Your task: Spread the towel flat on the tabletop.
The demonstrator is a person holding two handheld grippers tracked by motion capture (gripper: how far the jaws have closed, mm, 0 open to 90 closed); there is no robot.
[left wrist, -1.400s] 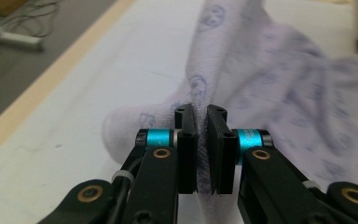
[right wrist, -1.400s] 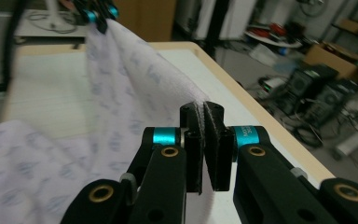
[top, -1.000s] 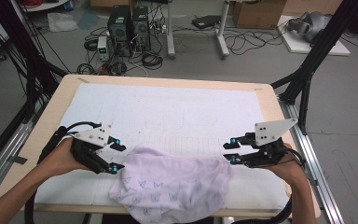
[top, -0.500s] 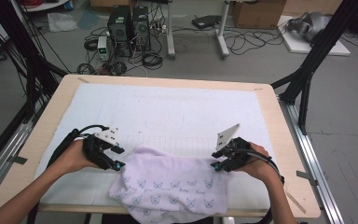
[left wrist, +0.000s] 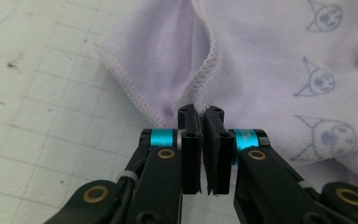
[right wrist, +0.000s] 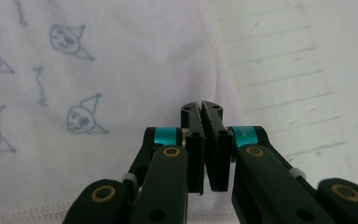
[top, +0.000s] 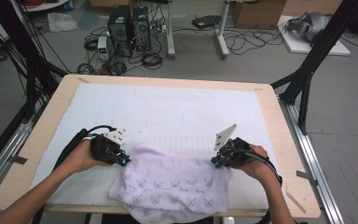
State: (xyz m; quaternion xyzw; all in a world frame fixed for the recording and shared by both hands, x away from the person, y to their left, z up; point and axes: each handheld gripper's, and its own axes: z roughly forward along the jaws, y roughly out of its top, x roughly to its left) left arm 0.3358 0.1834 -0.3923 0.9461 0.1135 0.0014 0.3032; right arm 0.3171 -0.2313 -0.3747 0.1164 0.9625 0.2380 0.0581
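Garment: a pale lilac cloth (top: pixel 170 186) printed with small cat-face outlines lies rumpled on the near half of the table, its lower part spilling over the near edge.
Left gripper (top: pixel 121 158): jaws have just been closing and now stand drawn together on the stitched hem at the cloth's left upper corner; in the left gripper view (left wrist: pixel 204 119) the seam runs straight down between the tips, so the pinch takes the edge rather than the loose middle.
Right gripper (top: pixel 218 161): jaws have likewise just been closing and are now pressed together at the cloth's right upper edge; in the right gripper view (right wrist: pixel 201 112) the tips meet just beside the side seam.
Reason for the hold: two pinches on opposite upper corners, judged as preparation to lift and spread the cloth flat.
Work surface: a white gridded mat (top: pixel 177 107) covers the wooden table (top: pixel 284 154).
Open room: the mat beyond the grippers is bare right up to the far edge, giving ample space to draw the cloth forward and lay it out.
Edges: the overhang at the near edge is the likely hazard, since slack there could drag; to either side of the hands bare mat and a strip of wood border remain.
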